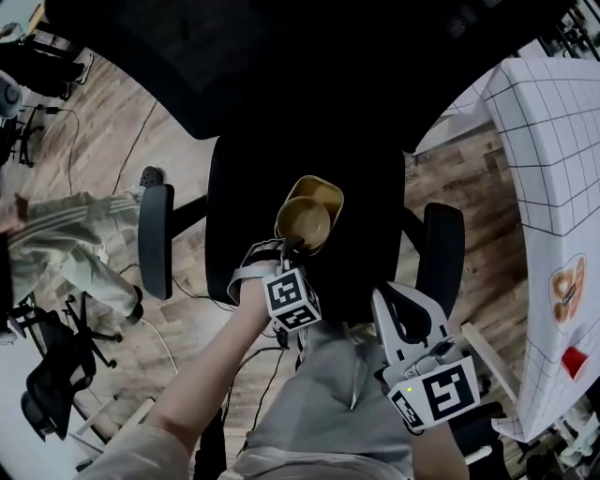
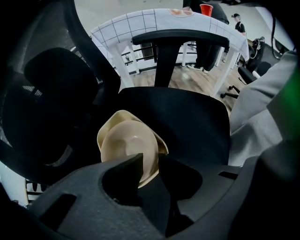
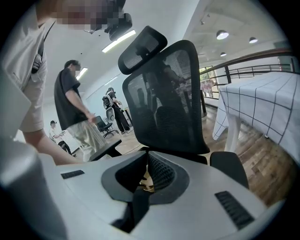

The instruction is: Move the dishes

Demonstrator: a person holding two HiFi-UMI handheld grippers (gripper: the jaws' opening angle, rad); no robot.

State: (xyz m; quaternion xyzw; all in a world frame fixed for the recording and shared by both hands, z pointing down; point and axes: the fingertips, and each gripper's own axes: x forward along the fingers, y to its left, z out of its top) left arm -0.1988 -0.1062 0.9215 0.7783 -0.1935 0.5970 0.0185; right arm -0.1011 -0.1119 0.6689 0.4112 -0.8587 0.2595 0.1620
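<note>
the left tongs are clenched on the near rim of a round beige bowl. in the left gripper view the two dark jaws pinch that rim from either side, at the left tongs, with the bowl tilted up towards the camera. a second beige dish, squarer and with rounded corners, sits nested under the bowl and shows past its far edge; in the left gripper view the dish peeks out behind it. the left tongs point steeply down, and their marker cube faces up at the head camera.

the pair of dishes is over the middle of the black seat of an office chair; whether they touch it i cannot tell. the seat fills the space behind them in the left gripper view, with one armrest beyond.

the right tongs hang to the right of the dishes, apart from them, near the chair's right armrest. in the right gripper view the jaws of the right tongs stand together at the tips and grip nothing; only a sliver of tan shows through the gap below them.

the chair's mesh backrest and headrest rise ahead of the right tongs. a worktop under a white grid cloth stands to the right on a wooden floor and carries a red cup. a person in a black shirt stands in the background.
</note>
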